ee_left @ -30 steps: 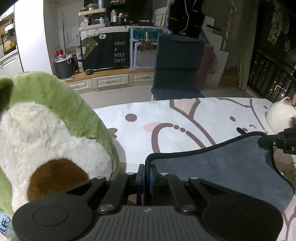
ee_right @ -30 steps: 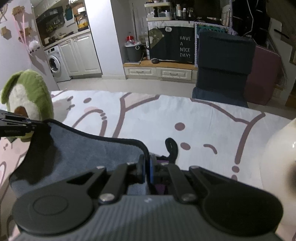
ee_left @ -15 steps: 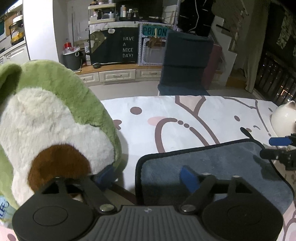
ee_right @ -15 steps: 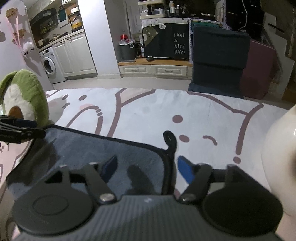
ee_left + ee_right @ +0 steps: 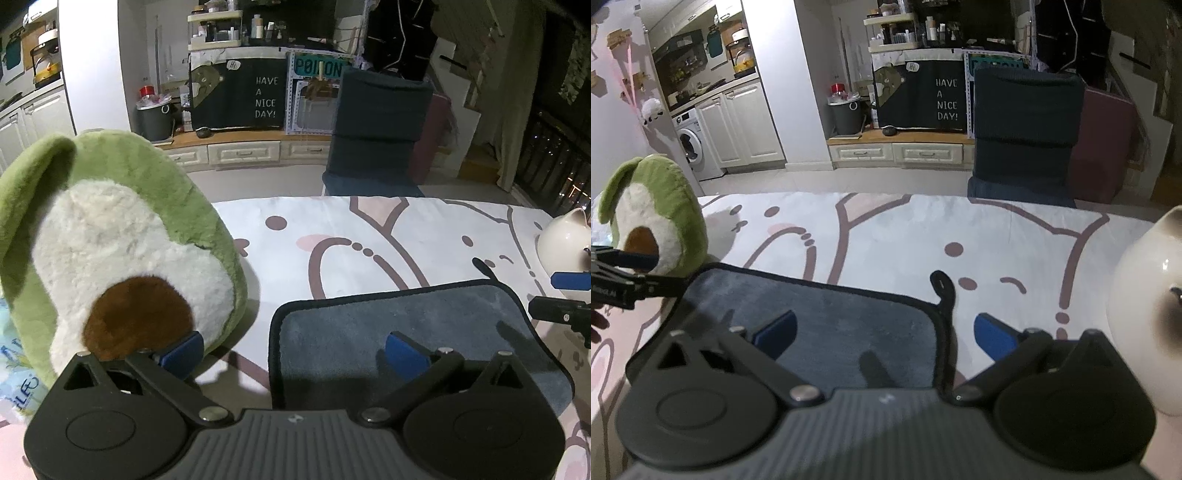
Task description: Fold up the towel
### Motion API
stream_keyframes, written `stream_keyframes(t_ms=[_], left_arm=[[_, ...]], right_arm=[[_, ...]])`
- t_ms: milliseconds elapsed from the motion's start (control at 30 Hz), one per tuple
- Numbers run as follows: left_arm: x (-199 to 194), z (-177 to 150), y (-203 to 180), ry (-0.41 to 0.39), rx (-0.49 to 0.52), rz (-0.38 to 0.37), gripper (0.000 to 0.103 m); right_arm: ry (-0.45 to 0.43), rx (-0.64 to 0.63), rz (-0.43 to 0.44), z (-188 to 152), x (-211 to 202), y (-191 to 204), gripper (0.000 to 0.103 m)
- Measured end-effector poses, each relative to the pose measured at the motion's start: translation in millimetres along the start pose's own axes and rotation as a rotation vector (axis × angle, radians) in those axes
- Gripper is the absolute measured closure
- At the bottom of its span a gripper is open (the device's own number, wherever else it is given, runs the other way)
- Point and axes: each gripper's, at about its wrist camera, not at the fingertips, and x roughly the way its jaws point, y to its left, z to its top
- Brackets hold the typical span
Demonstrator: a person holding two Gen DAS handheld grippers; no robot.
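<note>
A grey-blue towel [image 5: 402,321] with a dark hem lies flat on the patterned sheet; it also shows in the right wrist view [image 5: 842,317]. Its black hanging loop [image 5: 942,286] sticks out at the far right corner. My left gripper [image 5: 293,350] is open, straddling the towel's left edge just above it. My right gripper [image 5: 884,334] is open, straddling the towel's right edge. Each gripper holds nothing. The right gripper's blue pads [image 5: 570,280] show at the left wrist view's right edge.
A green avocado plush [image 5: 110,258] stands close beside my left gripper; it also shows in the right wrist view [image 5: 657,225]. A white cat-shaped ceramic [image 5: 1145,314] stands right of the towel. The bed sheet [image 5: 388,229] stretches beyond; a dark chair [image 5: 376,129] stands past the edge.
Both grippers were shut on the towel's raised edge one second ago. They have opened, let it go, and the towel now lies flat.
</note>
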Motion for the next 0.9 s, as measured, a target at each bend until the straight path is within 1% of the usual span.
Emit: stream_keyframes(t_ms=[200,467,700,900], left_arm=[[-14.3,-1.0,-4.3,-0.013,-0.010,0.010,0.000],[-36.1,-8.2,-12.5,-0.022,-0.021,0.012,0.000],[-62.2,-11.7,-20.8,-0.048,-0.044,0.028,0.000],[-86.8,-18.6,-32.7,-0.065,-0.028,0.027,0.000]], right_arm=[[-0.002,0.017,-0.005,1.5,-13.3,6.6,0.000],[-0.010,0.046,-0.035,-1.2,-33.6,12.9,0.000],[-0.026,0.064,-0.054,-7.0,-55.1,20.8,0.000],[-0.048,0.068,-0.058,-11.1,-80.5,29.8,0.000]])
